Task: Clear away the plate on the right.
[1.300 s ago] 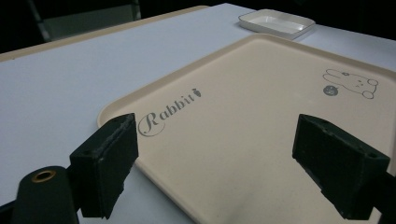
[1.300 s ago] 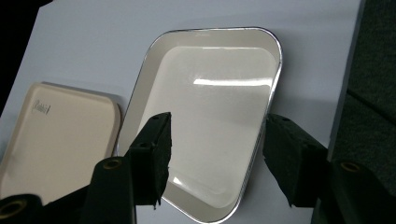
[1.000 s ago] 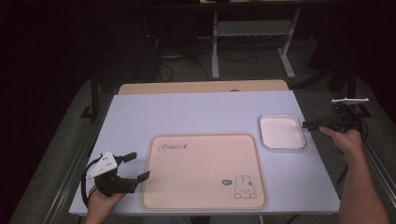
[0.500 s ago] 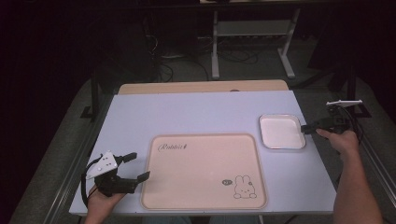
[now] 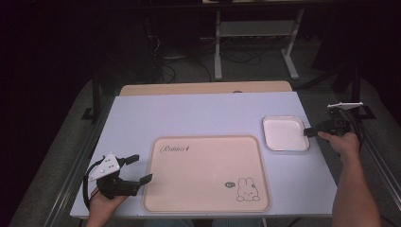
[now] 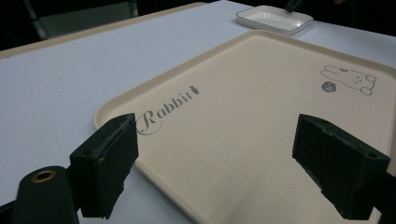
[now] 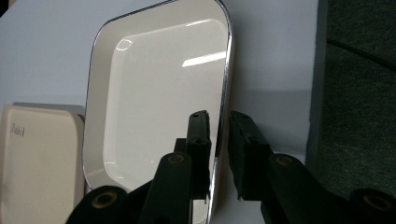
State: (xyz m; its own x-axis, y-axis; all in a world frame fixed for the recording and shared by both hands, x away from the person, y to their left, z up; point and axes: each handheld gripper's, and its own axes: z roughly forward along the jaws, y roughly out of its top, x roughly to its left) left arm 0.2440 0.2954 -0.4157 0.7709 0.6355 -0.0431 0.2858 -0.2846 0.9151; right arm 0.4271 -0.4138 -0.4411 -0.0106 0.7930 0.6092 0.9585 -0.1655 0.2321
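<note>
- White and glossy, a small rectangular dish (image 5: 285,134) with a dark-edged rim is seen near the right edge of the pale table (image 5: 198,113), just beside the upper right corner of the beige tray (image 5: 203,172).
- The right gripper (image 7: 217,140) is set astride the dish's right rim, one jaw inside the dish and one outside; the jaws have just been closing, and in the right gripper view a thin gap appears to remain, so the rim is judged not yet firmly pinched.
- For a sound grip, the closing is best finished squarely on the rim, with the jaws pushed well down so the slick edge cannot slip; the dish should be kept level when lifted.
- The left gripper (image 5: 135,169) is held by the tray's lower left corner with its jaws wide apart and nothing between them; it rests low by the table edge.
- On the tray, the word "Rabbit" (image 6: 169,108) is printed in script with a small carrot mark, and a rabbit drawing (image 6: 350,78) is printed with a round grey badge whose writing is too small to be read.
</note>
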